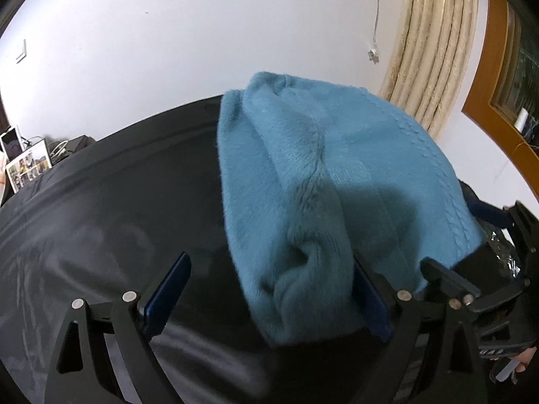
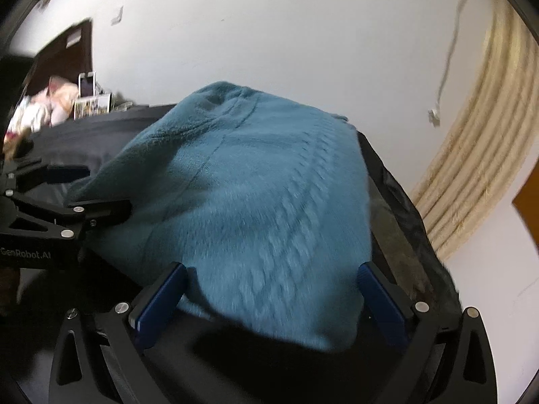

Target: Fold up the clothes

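We see the bench (image 1: 101, 208) under its black cover, and the blue sweater (image 1: 320, 175) lies folded in a thick bundle on it, toward the curtain (image 1: 434, 50) side. Our left hand-held gripper (image 1: 269, 296) stands open at the sweater's near edge, 1 pad on bare cover, the other against the knit. Our right hand-held gripper (image 2: 273, 299) is open too, its 2 blue pads (image 2: 158, 303) flanking the sweater's near hem.

"GenRobot.AI" is printed on the left tool (image 2: 84, 185) body.
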A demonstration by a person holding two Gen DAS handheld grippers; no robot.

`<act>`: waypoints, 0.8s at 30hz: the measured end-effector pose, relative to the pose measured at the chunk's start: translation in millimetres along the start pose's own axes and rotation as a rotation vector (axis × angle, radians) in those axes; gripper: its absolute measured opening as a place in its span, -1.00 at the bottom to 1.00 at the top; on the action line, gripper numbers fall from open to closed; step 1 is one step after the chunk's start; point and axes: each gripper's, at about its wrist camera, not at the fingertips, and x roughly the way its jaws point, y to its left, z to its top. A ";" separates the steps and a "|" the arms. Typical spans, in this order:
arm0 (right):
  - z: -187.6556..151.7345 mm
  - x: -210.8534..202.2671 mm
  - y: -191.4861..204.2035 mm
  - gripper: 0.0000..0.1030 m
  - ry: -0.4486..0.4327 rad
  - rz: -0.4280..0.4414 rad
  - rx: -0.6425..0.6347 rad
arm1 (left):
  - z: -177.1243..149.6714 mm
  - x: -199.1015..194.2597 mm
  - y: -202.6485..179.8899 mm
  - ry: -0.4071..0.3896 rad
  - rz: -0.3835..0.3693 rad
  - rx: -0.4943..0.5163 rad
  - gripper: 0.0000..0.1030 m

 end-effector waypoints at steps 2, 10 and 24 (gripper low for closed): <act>-6.5 -7.4 -5.2 0.98 -0.001 0.021 0.060 | -5.3 -9.7 1.4 -0.013 0.004 -0.005 0.81; -19.9 -30.6 -14.8 0.98 -0.015 0.067 0.221 | -20.4 -34.7 1.8 -0.012 -0.028 -0.044 0.82; -29.3 -31.5 4.5 0.98 -0.028 -0.004 0.288 | -44.5 -59.2 -28.7 -0.020 0.065 0.043 0.98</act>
